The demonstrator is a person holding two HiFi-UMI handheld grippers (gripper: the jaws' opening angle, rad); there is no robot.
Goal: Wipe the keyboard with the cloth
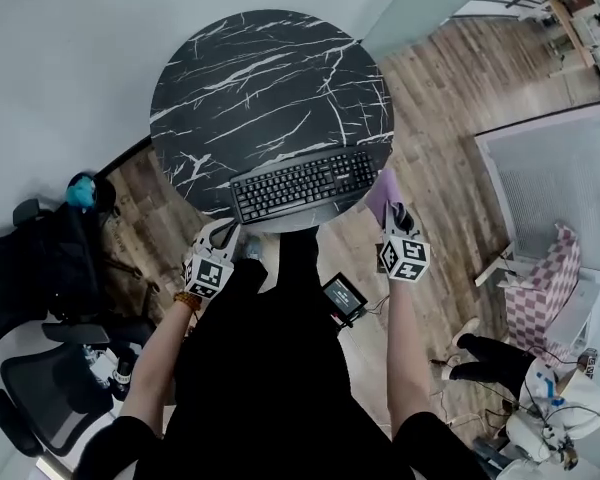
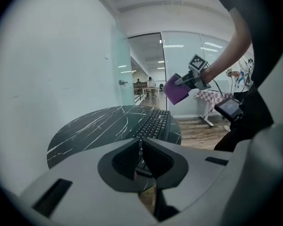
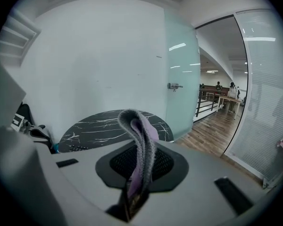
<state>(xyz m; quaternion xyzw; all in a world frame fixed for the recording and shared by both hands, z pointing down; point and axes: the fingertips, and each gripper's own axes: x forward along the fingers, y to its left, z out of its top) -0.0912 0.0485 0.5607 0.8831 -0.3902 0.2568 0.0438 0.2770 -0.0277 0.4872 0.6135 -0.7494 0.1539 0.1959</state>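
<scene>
Right gripper view: the right gripper pinches a folded purple-grey cloth between its fingers; the left gripper holds its fingers pressed together near the black keyboard.

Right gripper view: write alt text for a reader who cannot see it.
The right gripper is shut on a folded purple cloth standing up between its jaws. Beyond is a round black marble table before a white wall.

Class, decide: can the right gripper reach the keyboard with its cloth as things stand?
Probably yes: the right gripper, shut on the purple cloth, hangs beside the keyboard at its right end, nothing between.
</scene>
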